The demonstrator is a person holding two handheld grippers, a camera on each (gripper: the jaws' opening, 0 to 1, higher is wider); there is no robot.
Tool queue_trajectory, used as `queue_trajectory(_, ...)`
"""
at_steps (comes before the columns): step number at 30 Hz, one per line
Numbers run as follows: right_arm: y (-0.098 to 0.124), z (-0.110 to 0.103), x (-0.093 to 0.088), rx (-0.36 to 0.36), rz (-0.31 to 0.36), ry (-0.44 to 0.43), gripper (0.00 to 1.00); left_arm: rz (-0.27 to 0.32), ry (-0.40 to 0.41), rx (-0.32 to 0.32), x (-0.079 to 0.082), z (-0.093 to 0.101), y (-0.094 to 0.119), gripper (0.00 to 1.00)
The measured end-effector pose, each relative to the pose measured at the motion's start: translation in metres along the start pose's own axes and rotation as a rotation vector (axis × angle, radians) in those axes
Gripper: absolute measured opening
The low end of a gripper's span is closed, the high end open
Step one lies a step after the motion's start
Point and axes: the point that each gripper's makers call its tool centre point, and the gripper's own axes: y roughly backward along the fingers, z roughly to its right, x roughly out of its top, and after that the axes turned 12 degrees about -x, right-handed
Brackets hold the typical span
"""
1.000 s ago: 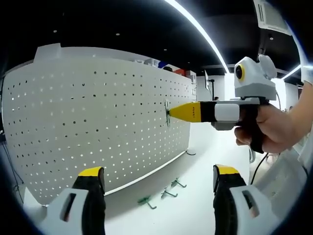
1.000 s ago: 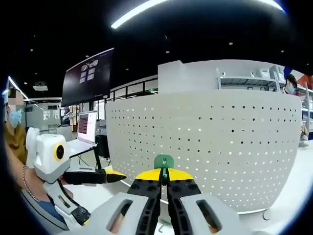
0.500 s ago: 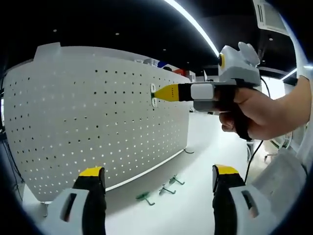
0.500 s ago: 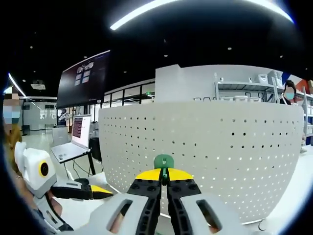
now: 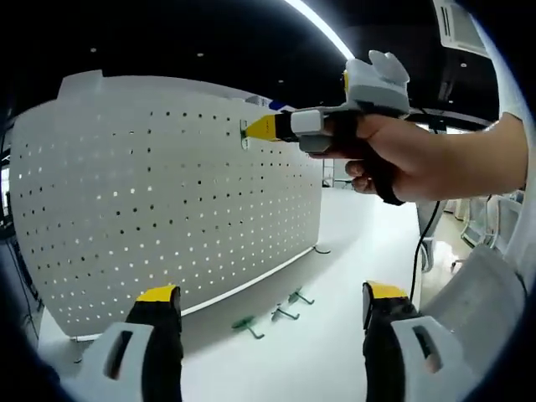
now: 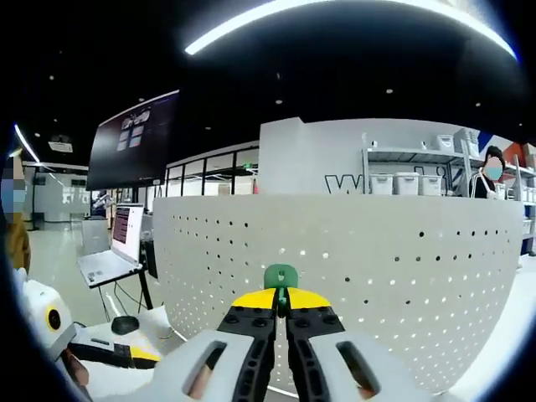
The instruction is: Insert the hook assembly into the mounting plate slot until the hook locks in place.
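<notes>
Right gripper view: right tongs (image 6: pixel 281 303) clamped on green hook (image 6: pixel 280 277), tab forward, aimed at upper rows of pegboard (image 6: pixel 377 285) for insertion; seating not yet visible. Left tongs (image 5: pixel 264 322) wide, empty, held low. Spare hooks (image 5: pixel 272 316) lay on table (image 5: pixel 335 352).
</notes>
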Motion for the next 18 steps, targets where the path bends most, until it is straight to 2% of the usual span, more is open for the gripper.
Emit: queue_trajectory(18,-0.024,0.007,0.019,-0.038,0.047,0.008,0.01,-0.028,0.024,-0.012,-0.019,0.007,0.007,0.90)
